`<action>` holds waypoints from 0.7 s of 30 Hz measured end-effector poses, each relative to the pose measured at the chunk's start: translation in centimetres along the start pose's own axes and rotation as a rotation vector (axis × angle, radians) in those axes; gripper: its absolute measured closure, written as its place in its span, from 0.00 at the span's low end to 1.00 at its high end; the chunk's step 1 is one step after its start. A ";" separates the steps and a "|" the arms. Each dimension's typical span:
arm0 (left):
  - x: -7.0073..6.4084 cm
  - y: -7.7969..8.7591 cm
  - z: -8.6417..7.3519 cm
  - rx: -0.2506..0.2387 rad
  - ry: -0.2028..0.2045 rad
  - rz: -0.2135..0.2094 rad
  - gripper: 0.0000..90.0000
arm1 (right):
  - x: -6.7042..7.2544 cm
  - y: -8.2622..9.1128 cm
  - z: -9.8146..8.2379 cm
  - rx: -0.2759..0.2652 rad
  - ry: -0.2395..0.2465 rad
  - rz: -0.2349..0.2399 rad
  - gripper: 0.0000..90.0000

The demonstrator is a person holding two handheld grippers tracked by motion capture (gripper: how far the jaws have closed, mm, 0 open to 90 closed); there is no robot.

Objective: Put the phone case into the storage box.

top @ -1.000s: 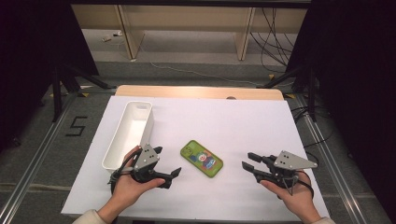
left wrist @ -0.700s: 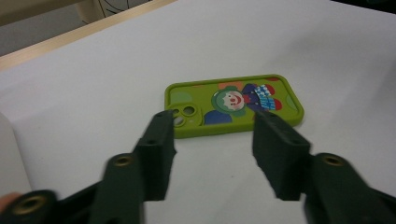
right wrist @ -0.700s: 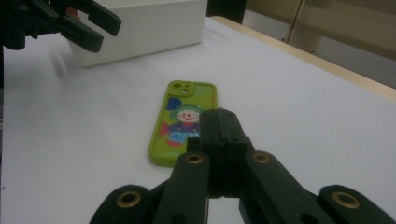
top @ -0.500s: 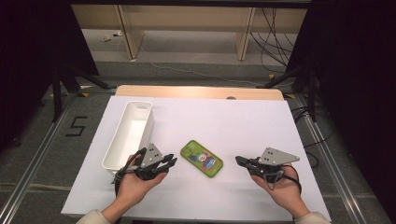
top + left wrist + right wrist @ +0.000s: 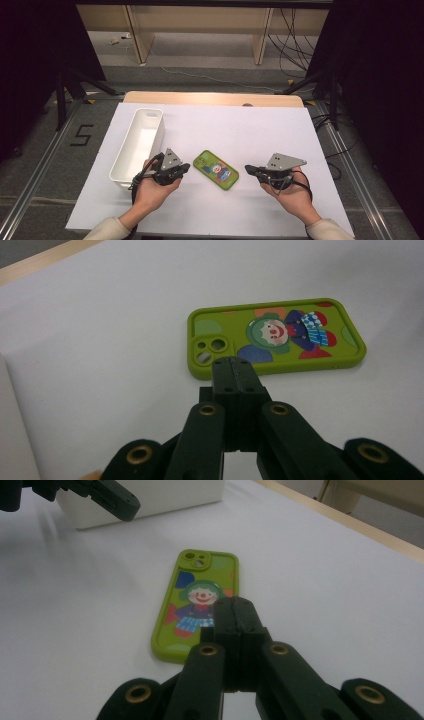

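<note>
Phone case: a green rectangular phone case (image 5: 276, 337) of soft-looking matt rubbery plastic, its clown picture printed smooth with a slight sheen.
Bin: a long white plastic bin (image 5: 138, 145), smooth, faintly glossy walls.
Table cover: a white paper-like sheet (image 5: 260, 130), matt and smooth.
Table edge: a pale wooden table edge (image 5: 210, 98), smooth finish.
Gripper jaws: black matt plastic, brass-coloured metal rivets.
Gripper top plates: grey, flat, dull metal look.
</note>
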State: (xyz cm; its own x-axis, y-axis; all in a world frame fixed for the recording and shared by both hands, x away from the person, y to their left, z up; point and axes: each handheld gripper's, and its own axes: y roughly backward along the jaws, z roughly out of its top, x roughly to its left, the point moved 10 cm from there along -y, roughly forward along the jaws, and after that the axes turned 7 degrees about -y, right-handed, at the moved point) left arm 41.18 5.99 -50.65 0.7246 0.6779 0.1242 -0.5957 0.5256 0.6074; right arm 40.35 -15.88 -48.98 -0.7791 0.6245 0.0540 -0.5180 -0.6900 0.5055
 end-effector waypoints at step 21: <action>-0.7 -0.9 -0.2 0.005 0.056 -0.031 0.61 | -1.3 -0.7 -0.4 0.013 -0.058 -0.032 0.89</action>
State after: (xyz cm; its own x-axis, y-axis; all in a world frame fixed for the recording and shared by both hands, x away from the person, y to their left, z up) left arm 41.13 5.12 -51.49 0.7224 0.6888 0.0611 -0.5712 0.5446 0.6141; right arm 41.62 -16.36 -49.76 -0.7399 0.6671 0.0874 -0.5378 -0.6645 0.5189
